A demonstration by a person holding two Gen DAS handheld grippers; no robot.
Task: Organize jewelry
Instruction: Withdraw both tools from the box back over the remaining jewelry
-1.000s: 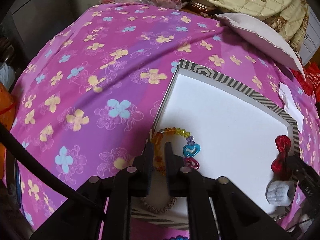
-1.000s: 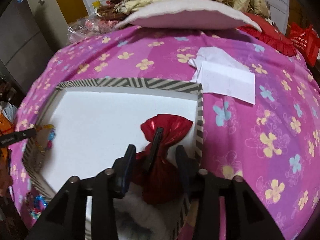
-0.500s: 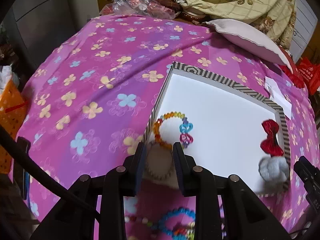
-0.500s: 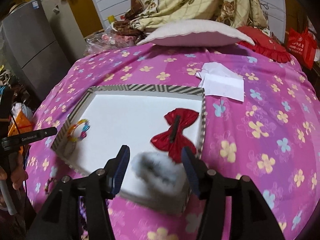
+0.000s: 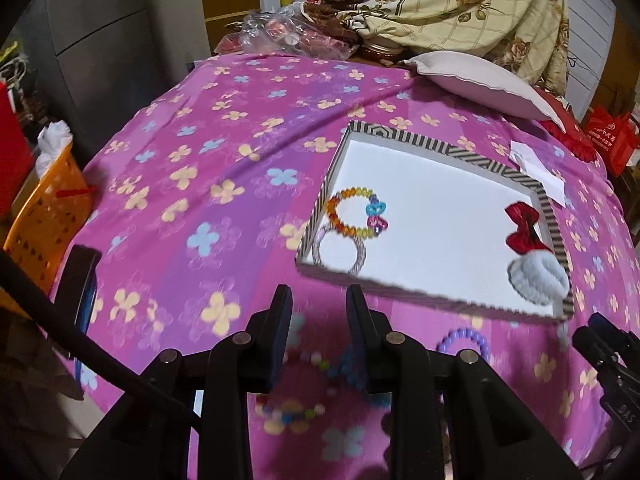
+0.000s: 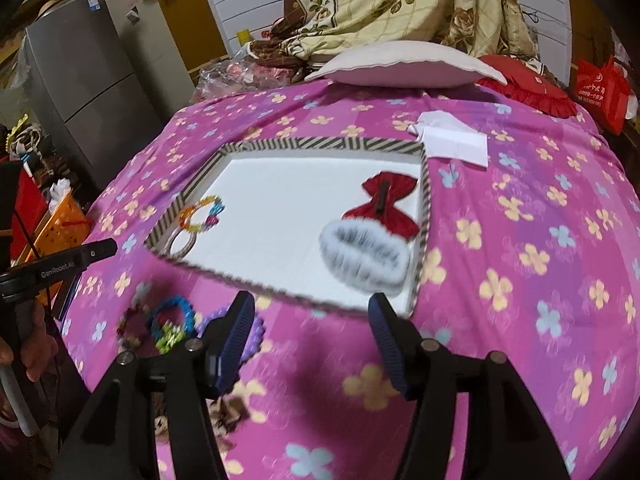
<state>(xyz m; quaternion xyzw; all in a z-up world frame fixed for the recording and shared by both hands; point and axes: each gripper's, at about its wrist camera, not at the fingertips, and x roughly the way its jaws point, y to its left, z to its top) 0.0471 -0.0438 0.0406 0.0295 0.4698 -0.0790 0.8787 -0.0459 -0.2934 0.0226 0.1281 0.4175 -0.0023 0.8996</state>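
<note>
The left tool hung with its jaws apart and nothing between them, above the pink flowered bedspread. Left of it an orange basket stood off the bed's edge. Just under and ahead of its fingers lay a blurred cluster of loose bead bracelets on the cloth, with a purple bead bracelet to their right. Ahead and to the right of this tool sat the striped tray with a white floor; in its near left corner lay a multicoloured bead bracelet overlapping a pale woven bangle. In the tray's right corner, a red bow clip touched a white fluffy hair clip. The right tool was also spread wide and empty, held just short of the tray's near rim. The fluffy clip lay directly ahead of it, with the bow beyond. To its left, loose bracelets rested on the bedspread. Ahead and right of the tool, a folded white paper lay beside the tray's far corner, and a pale pillow lay farther off.
</note>
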